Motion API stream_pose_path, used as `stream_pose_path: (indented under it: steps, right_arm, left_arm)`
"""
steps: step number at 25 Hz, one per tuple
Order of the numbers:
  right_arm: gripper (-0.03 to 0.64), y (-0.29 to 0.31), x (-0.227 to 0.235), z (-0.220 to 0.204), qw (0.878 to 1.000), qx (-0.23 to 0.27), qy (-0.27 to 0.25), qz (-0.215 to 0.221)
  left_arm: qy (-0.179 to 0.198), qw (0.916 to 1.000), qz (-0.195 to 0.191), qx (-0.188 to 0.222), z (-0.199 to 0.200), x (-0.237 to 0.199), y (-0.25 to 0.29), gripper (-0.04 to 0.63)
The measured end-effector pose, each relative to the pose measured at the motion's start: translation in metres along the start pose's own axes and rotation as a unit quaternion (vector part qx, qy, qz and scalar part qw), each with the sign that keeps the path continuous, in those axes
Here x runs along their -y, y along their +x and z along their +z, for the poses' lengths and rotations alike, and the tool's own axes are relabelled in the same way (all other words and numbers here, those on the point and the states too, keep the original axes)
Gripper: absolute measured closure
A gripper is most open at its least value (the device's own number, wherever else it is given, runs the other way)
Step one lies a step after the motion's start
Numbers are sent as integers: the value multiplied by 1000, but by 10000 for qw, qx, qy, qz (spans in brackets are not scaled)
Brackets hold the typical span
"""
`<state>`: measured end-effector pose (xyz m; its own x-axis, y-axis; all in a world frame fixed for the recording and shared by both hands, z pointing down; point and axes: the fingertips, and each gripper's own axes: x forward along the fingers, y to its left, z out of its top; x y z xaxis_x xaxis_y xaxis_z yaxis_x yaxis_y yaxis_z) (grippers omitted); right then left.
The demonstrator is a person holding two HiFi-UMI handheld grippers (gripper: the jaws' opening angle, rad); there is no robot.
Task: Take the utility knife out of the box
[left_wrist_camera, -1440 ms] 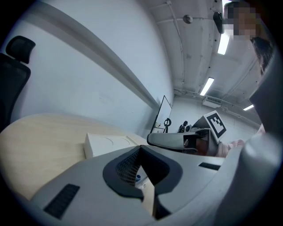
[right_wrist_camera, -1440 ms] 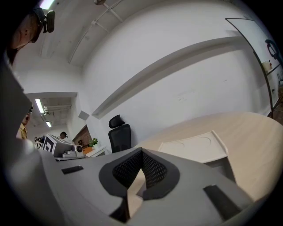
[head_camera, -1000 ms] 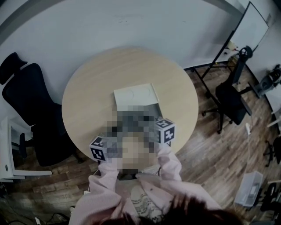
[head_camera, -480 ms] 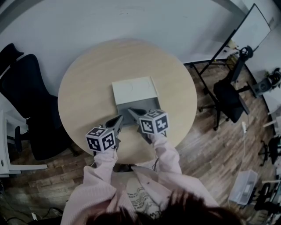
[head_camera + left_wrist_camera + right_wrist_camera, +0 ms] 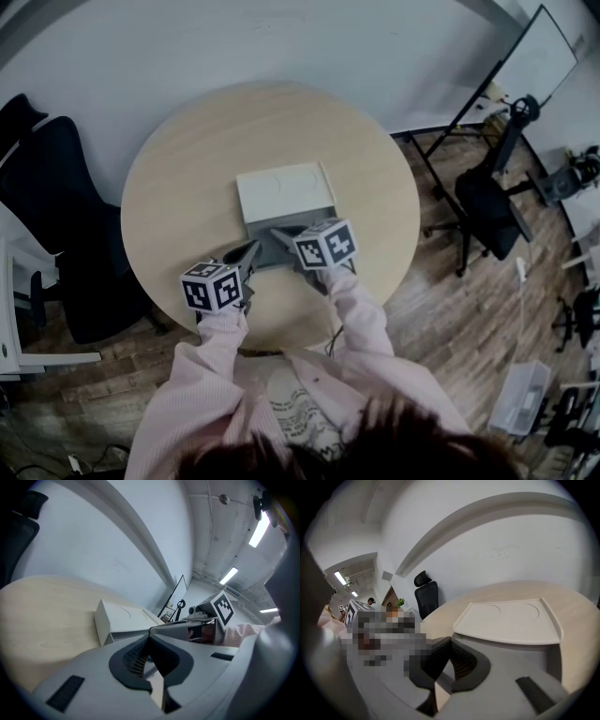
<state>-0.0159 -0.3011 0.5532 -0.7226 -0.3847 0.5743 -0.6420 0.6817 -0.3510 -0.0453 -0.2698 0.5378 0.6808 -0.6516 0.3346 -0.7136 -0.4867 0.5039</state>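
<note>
Bare table (image 5: 178, 206) all round the box (image 5: 103, 623), lid (image 5: 284, 190) apparently covering it, chair (image 5: 56, 187) well off left

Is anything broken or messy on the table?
Nothing stands out. The box lies flat on the table, with nothing spilled or broken around it. The left gripper and right gripper are both shut and empty by its near end. No knife shows.

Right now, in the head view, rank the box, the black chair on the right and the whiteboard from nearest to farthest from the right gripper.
Measured from the right gripper:
1. box: right at its tips, straight ahead.
2. black chair: well off to the right.
3. whiteboard: upper right corner, beyond the chair.
</note>
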Motion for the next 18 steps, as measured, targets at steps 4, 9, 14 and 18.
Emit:
stream_pose_path:
  steps: [4,9,14,18]
  right_arm:
    - [620,3,9,-11,9992,-391,-120,26]
    - [620,9,19,-24,9954,-885,-377,16]
    - [620,15,26,-32,9922,-1141,-493,20]
    - [618,16,30,-39,9884,-1352,-694,-31]
  left_arm:
    - [-86,9999,-64,-117,-3,-1,6,586]
    - [-137,9994,-153,-279,-6,-1,13,586]
    - [-190,9986,-207,-454,-12,-3,18,586]
    - [-232,9982,-247,-500,-14,-3,21,586]
